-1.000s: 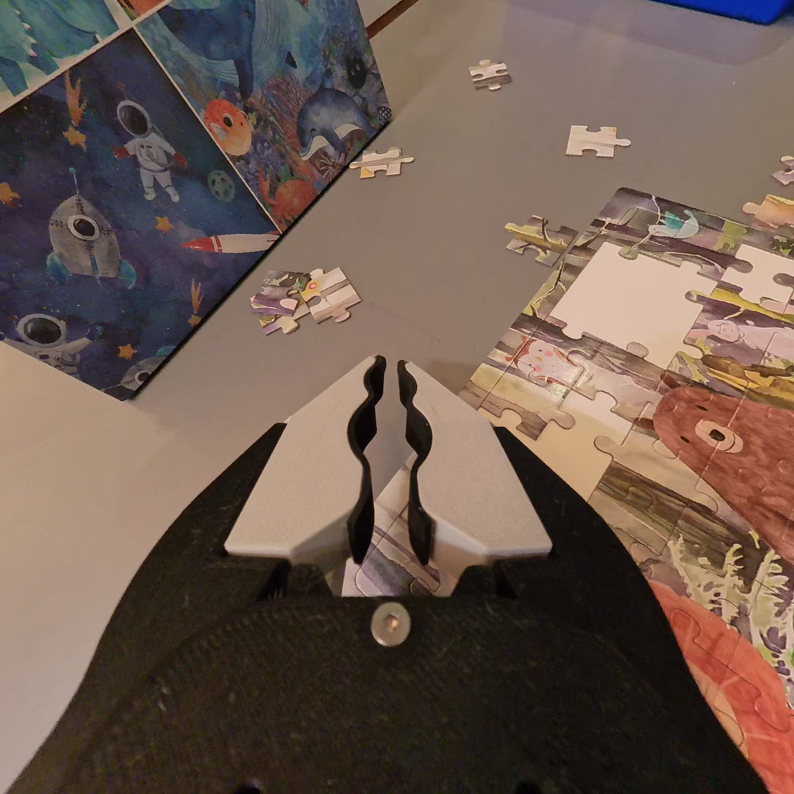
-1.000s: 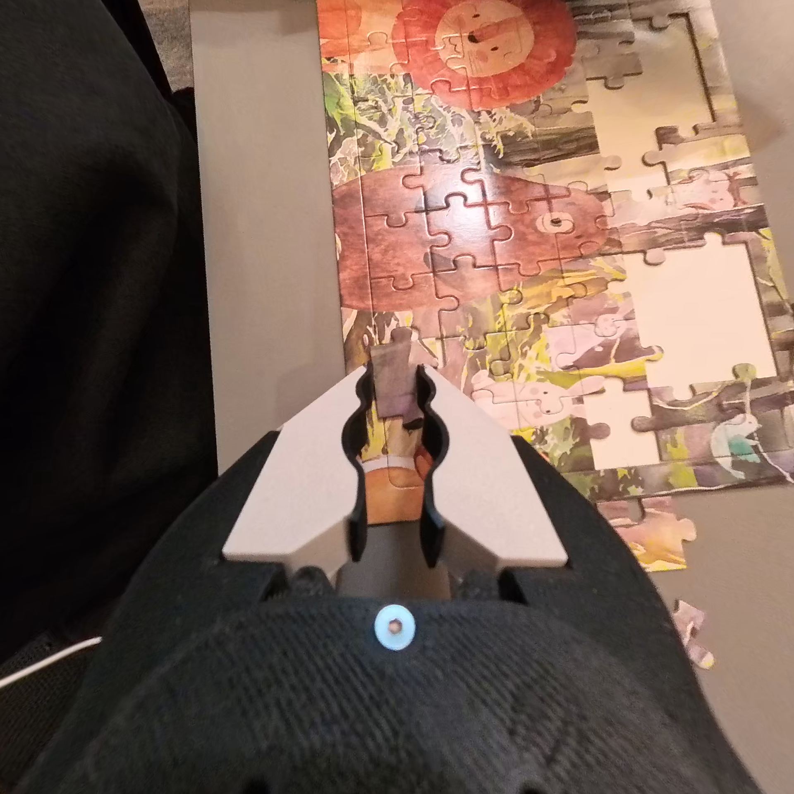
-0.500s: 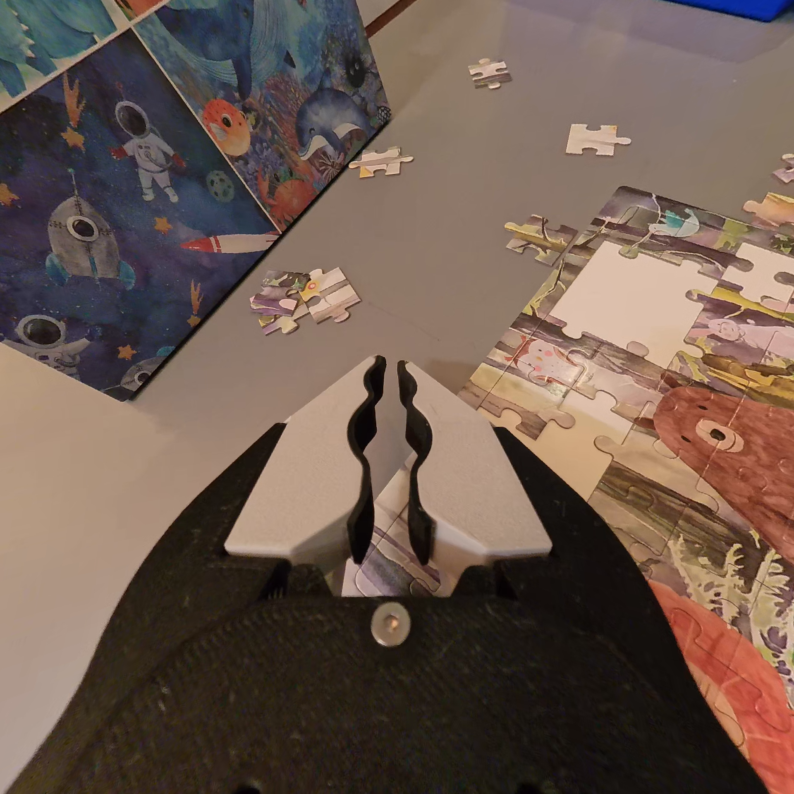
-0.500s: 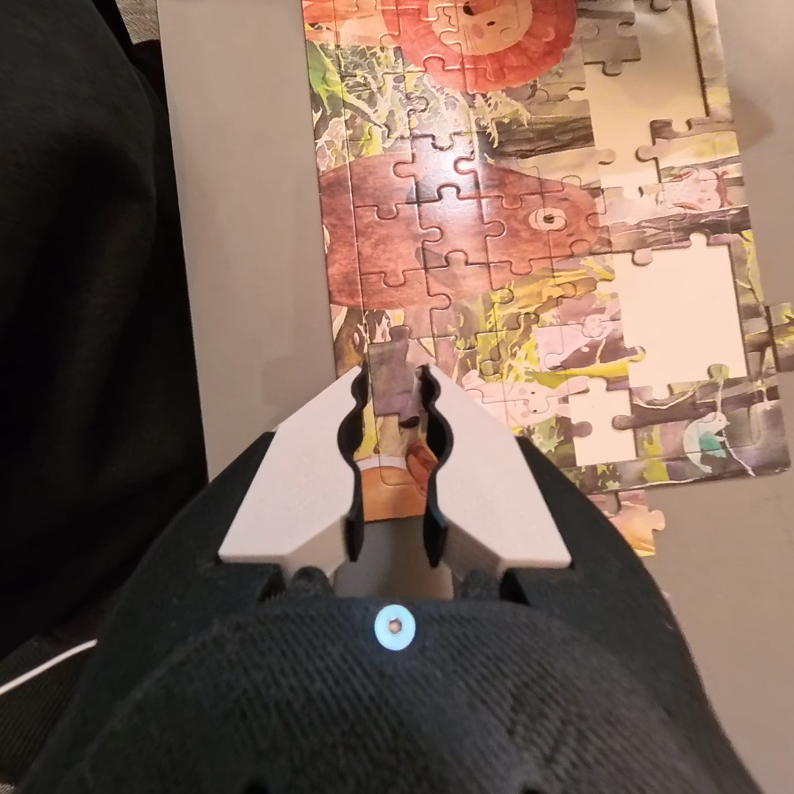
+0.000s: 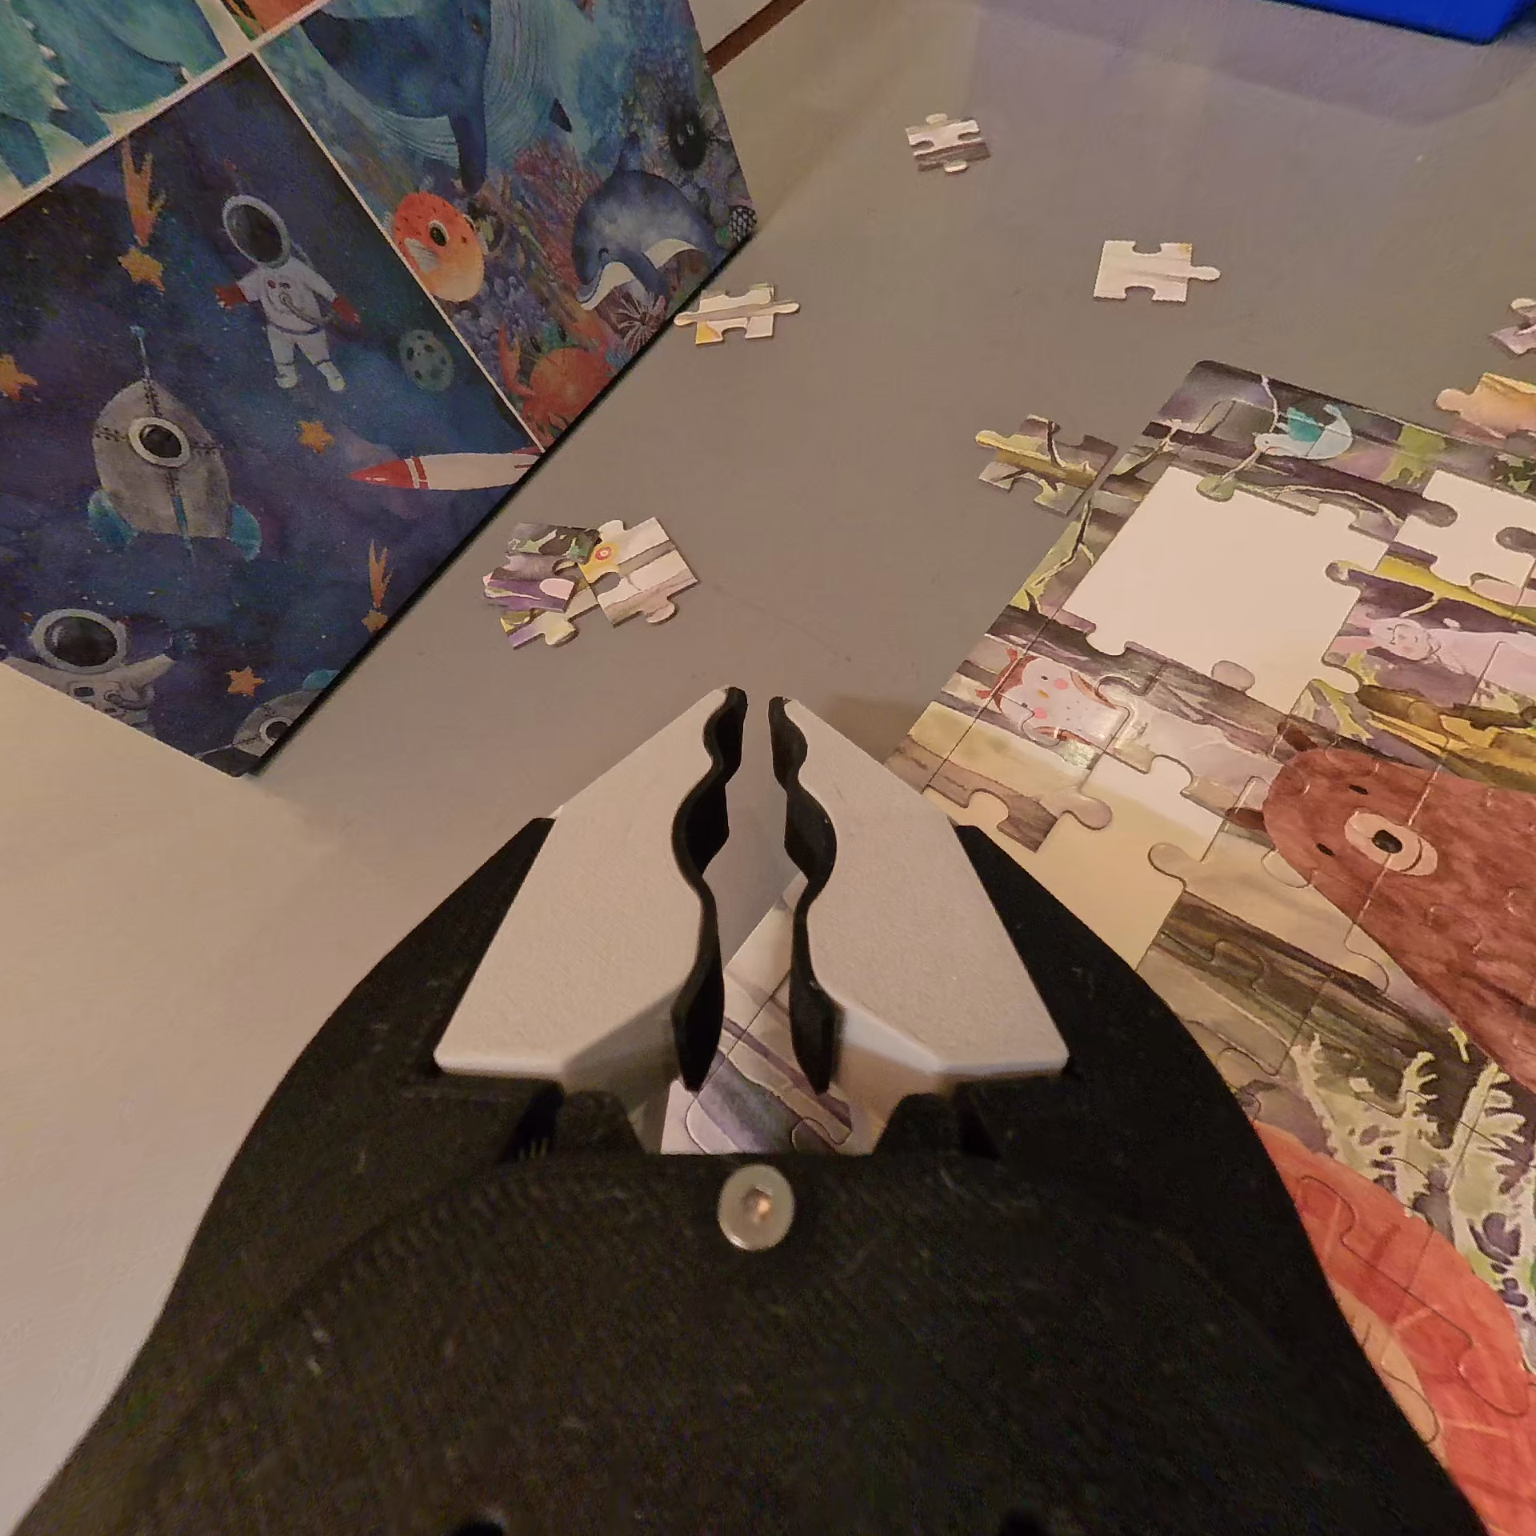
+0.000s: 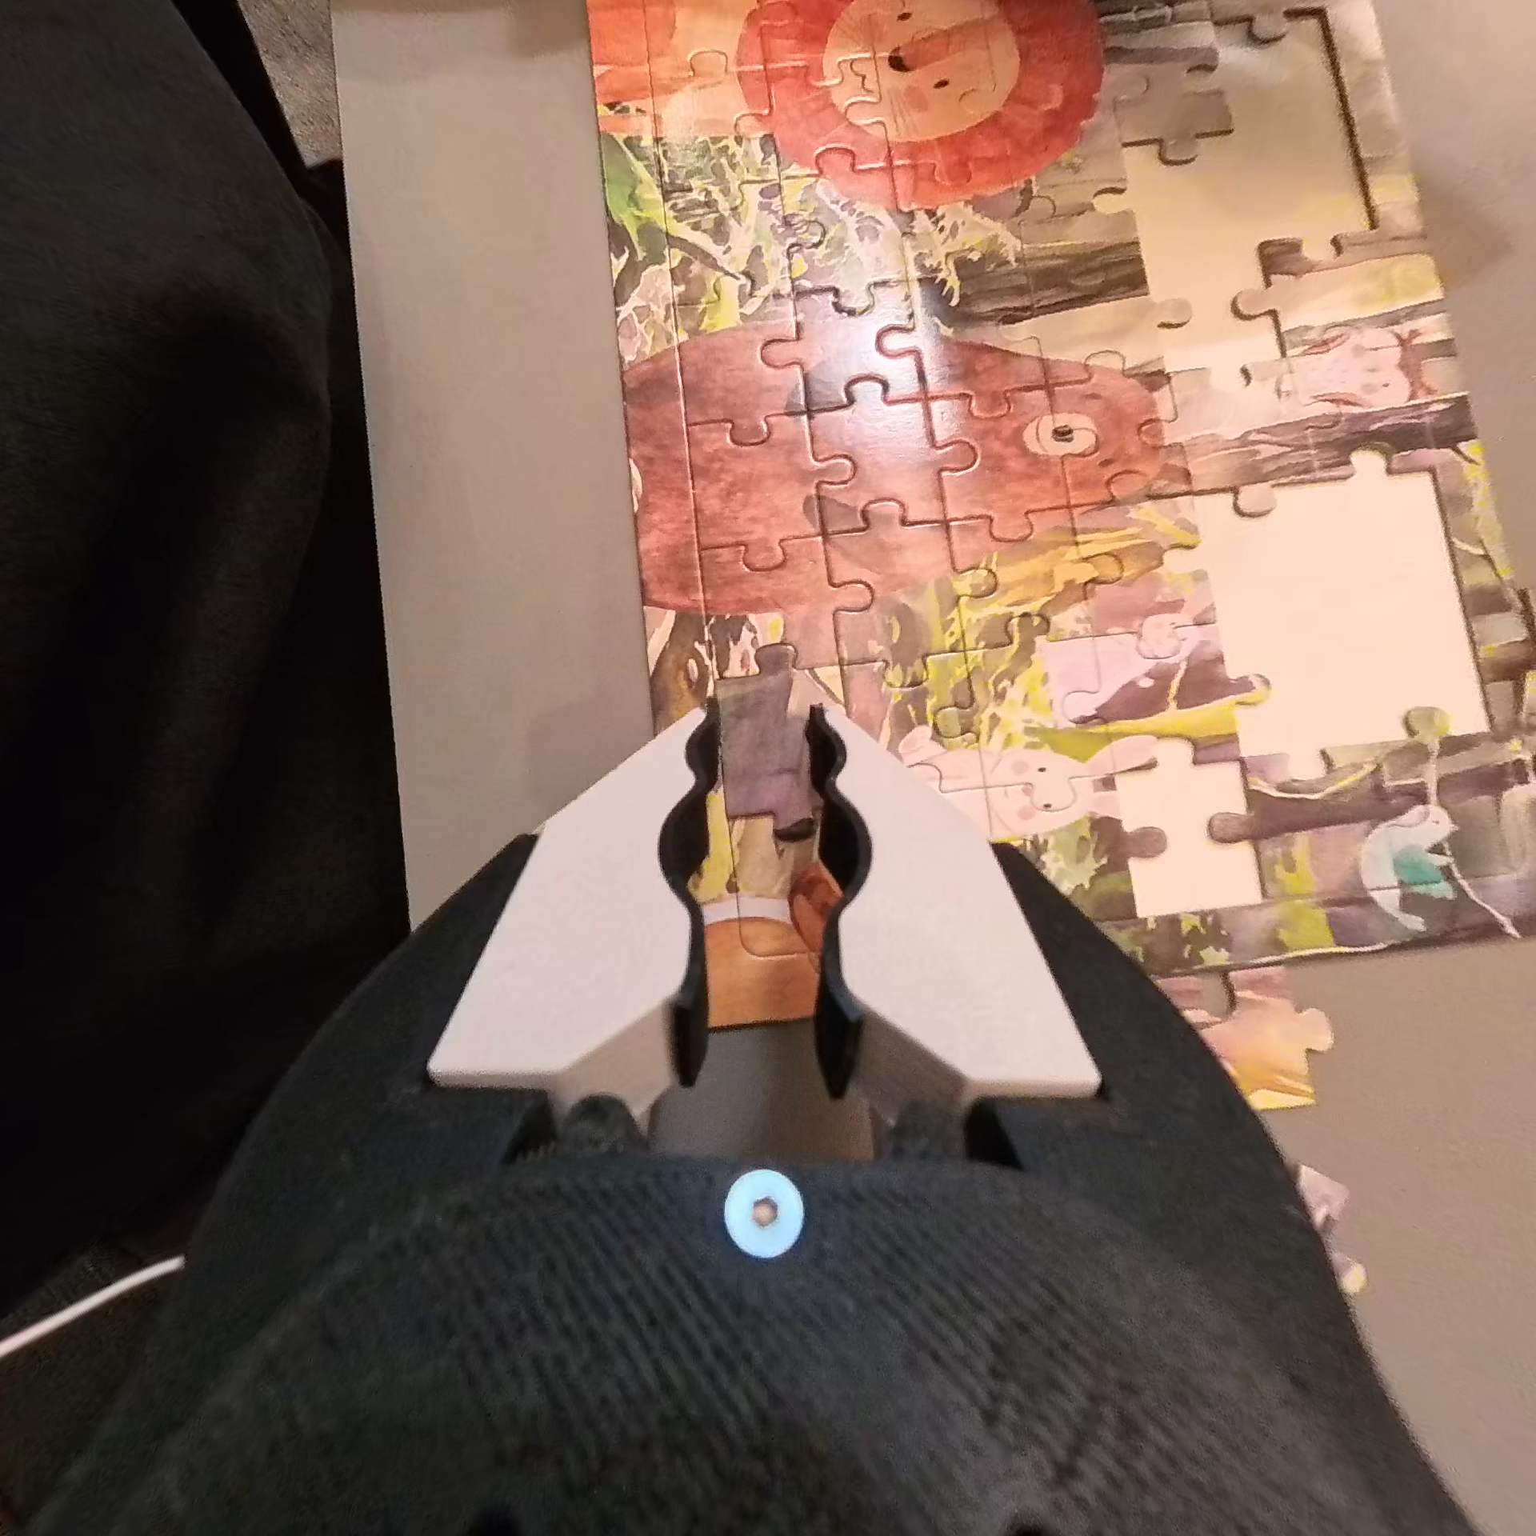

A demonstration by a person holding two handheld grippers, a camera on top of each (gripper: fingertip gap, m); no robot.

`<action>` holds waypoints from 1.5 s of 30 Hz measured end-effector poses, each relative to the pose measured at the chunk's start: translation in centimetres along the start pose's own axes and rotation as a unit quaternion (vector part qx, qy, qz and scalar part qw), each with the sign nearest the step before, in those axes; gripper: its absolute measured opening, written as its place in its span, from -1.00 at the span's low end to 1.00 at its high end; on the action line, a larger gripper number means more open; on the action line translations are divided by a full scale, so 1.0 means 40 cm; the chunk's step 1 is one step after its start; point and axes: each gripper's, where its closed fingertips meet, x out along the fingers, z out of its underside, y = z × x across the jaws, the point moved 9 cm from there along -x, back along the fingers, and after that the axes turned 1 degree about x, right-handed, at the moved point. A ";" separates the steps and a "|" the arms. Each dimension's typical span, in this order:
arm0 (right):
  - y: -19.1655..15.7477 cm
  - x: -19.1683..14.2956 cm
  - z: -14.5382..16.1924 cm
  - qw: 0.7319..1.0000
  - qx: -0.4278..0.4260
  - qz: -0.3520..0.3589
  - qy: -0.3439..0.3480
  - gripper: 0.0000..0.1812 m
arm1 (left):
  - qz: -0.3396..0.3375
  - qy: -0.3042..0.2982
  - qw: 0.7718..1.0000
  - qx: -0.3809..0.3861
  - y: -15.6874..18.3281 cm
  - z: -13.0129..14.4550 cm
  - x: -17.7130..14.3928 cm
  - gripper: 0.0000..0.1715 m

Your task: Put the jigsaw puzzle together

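The half-built animal jigsaw (image 6: 914, 432) lies flat on the grey table, with a lion, a brown bear and several blank gaps (image 6: 1346, 607). My right gripper (image 6: 762, 715) is shut on a grey-purple puzzle piece (image 6: 760, 748) and holds it over the puzzle's near left part. In the left wrist view the puzzle (image 5: 1371, 873) lies to the right. My left gripper (image 5: 752, 706) is shut and empty, over the puzzle's near corner.
Loose pieces lie on the table: a small cluster (image 5: 590, 582), single pieces (image 5: 736, 314) (image 5: 1151, 270) (image 5: 947, 141) and one by the puzzle's edge (image 5: 1039, 461). A picture box (image 5: 249, 374) stands at the left. A person's dark clothing (image 6: 166, 499) fills the left beyond the table edge. Spacing between my two grippers at the tips: around 25 centimeters. The half-built animal jigsaw (image 6: 914, 432) lies some 8 centimeters from my right tips, 15 centimeters from my left tips.
My right gripper has wobbled slightly over the puzzle, still holding the piece. The left gripper has not moved.
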 end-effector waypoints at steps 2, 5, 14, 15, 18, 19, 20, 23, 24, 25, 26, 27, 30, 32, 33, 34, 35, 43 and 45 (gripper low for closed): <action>0.003 -0.007 0.000 1.000 0.004 0.000 0.006 -0.78 | 0.000 0.000 1.000 0.000 0.000 0.000 0.000 -0.95; 0.004 -0.020 -0.003 1.000 0.010 -0.001 0.023 -0.79 | 0.000 0.000 1.000 -0.001 0.000 0.000 0.000 -0.95; 0.013 -0.023 0.031 0.999 0.025 0.021 0.018 -0.92 | 0.000 -0.001 1.000 -0.001 0.000 0.000 0.000 -0.95; 0.014 -0.021 0.033 0.999 0.026 0.021 0.019 -0.93 | 0.000 -0.001 1.000 -0.001 0.000 0.000 0.000 -0.95; 0.011 -0.026 0.026 0.999 0.031 0.013 0.030 -0.90 | 0.000 0.001 1.000 -0.002 -0.001 0.000 0.000 -0.95; 0.010 -0.028 0.023 0.999 0.031 0.014 0.037 -0.90 | 0.000 0.001 1.000 -0.002 -0.001 0.000 -0.001 -0.95; 0.011 -0.028 0.022 0.999 0.031 0.017 0.038 -0.91 | 0.001 0.001 1.000 -0.003 -0.001 0.000 -0.001 -0.95; 0.014 -0.018 0.033 0.999 0.030 0.024 0.026 -0.92 | 0.000 0.000 1.000 -0.001 0.000 0.000 0.000 -0.95; 0.015 -0.016 0.035 0.999 0.033 0.021 0.029 -0.92 | 0.000 -0.001 1.000 0.000 0.000 0.000 0.000 -0.95; 0.016 -0.016 0.036 0.999 0.037 0.019 0.032 -0.92 | 0.000 0.000 1.000 0.000 0.001 0.000 0.000 -0.95; 0.016 -0.016 0.037 0.999 0.037 0.019 0.035 -0.92 | 0.000 0.000 1.000 0.000 0.001 0.000 0.000 -0.95; 0.016 -0.015 0.037 0.998 0.037 0.019 0.036 -0.92 | 0.000 0.000 1.000 0.000 0.000 0.000 0.000 -0.95; 0.014 -0.014 0.038 0.999 0.028 0.023 0.040 -0.93 | 0.000 0.001 1.000 -0.001 0.000 0.000 0.000 -0.95; 0.013 -0.014 0.041 0.998 0.025 0.020 0.045 -0.95 | 0.000 0.001 1.000 -0.001 0.000 0.000 0.000 -0.95; 0.013 -0.014 0.042 0.998 0.023 0.018 0.049 -0.96 | 0.000 0.000 1.000 -0.001 0.000 0.000 0.000 -0.95; 0.013 -0.013 0.044 0.998 0.022 0.015 0.054 -0.97 | 0.000 0.000 1.000 -0.001 0.000 0.000 0.000 -0.95; 0.013 -0.013 0.045 0.998 0.023 0.011 0.058 -0.98 | 0.000 0.000 1.000 0.000 0.000 0.000 0.000 -0.95; 0.017 -0.039 0.063 0.997 0.047 0.002 0.062 -0.95 | 0.001 -0.001 1.000 -0.002 -0.001 0.000 0.001 -0.95; 0.014 -0.031 0.061 0.997 0.045 0.003 0.060 -0.94 | 0.000 -0.004 1.000 0.002 0.001 0.000 0.002 -0.95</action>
